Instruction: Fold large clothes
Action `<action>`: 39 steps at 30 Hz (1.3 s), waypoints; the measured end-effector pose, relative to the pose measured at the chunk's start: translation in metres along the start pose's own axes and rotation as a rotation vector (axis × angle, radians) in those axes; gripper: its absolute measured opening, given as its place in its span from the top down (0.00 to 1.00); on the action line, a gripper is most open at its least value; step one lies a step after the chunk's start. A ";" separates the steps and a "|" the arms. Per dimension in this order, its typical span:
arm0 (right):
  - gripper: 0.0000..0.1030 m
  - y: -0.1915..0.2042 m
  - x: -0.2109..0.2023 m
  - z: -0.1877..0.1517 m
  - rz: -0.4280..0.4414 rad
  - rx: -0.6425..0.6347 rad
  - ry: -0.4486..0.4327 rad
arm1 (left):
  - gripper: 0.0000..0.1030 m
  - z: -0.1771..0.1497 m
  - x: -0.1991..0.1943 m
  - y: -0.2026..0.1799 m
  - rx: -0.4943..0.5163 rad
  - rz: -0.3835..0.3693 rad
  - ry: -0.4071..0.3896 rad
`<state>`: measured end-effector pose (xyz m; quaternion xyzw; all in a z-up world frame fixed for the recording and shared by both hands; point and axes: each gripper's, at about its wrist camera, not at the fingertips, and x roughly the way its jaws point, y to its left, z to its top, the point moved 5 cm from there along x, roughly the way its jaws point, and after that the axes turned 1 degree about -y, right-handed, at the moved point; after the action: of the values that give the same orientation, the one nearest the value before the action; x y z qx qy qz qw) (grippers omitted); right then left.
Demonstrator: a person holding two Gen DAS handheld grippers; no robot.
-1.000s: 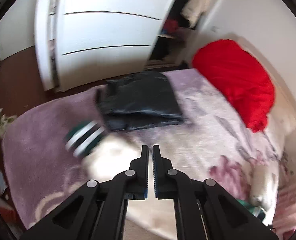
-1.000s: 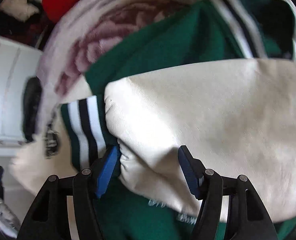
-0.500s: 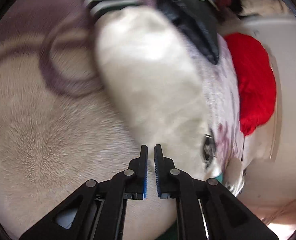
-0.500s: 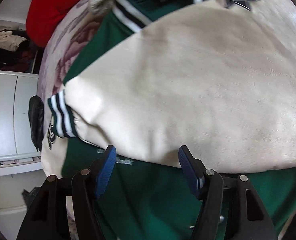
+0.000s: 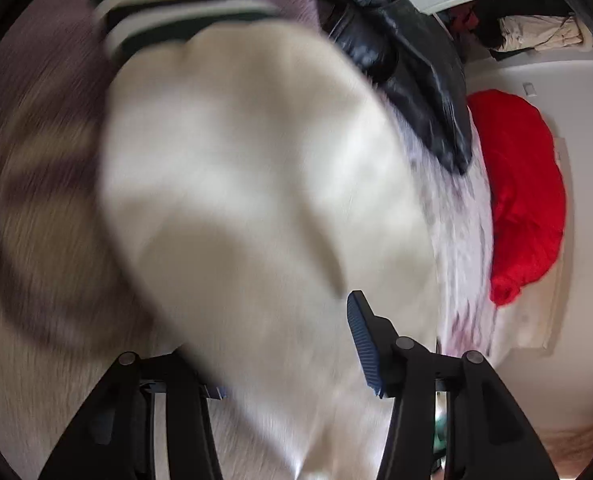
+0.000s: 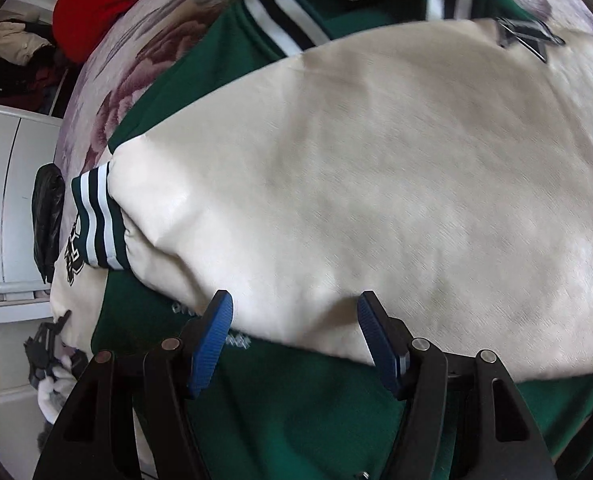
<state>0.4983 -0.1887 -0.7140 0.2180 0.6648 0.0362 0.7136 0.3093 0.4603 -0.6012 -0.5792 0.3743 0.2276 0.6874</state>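
Right wrist: cream sleeve [image 6: 336, 184] (green jacket's) lies between the wide-open right tool [image 6: 292, 316], pads clear.

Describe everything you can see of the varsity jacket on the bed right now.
The varsity jacket has a dark green knit-looking body, cream leather-like sleeves and green, white and black striped ribbed cuffs and collar. It lies flat on the floral plush blanket, one cream sleeve folded across the body, pale embroidered lettering showing at its lower edge. A dark patch sits on the sleeve's upper end. The right gripper straddles the sleeve's edge, jaws open. The left gripper, just opening, straddles the other sleeve.
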 end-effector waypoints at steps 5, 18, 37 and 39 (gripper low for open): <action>0.34 0.015 0.011 0.020 -0.142 -0.045 -0.041 | 0.97 0.022 -0.009 -0.048 0.206 0.101 -0.136; 0.21 0.024 0.012 0.057 -0.252 -0.073 -0.056 | 0.99 -0.070 -0.117 -0.237 0.657 -0.076 -0.305; 0.21 -0.276 -0.168 0.010 -0.087 0.418 -0.174 | 0.99 -0.608 0.013 -0.325 1.409 -0.022 0.309; 0.21 -0.314 -0.176 -0.001 -0.086 0.465 -0.159 | 0.96 -0.640 0.038 -0.299 1.515 0.111 0.346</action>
<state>0.4022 -0.5319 -0.6627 0.3499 0.6056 -0.1657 0.6953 0.3953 -0.2301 -0.4749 0.0408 0.5583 -0.1497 0.8150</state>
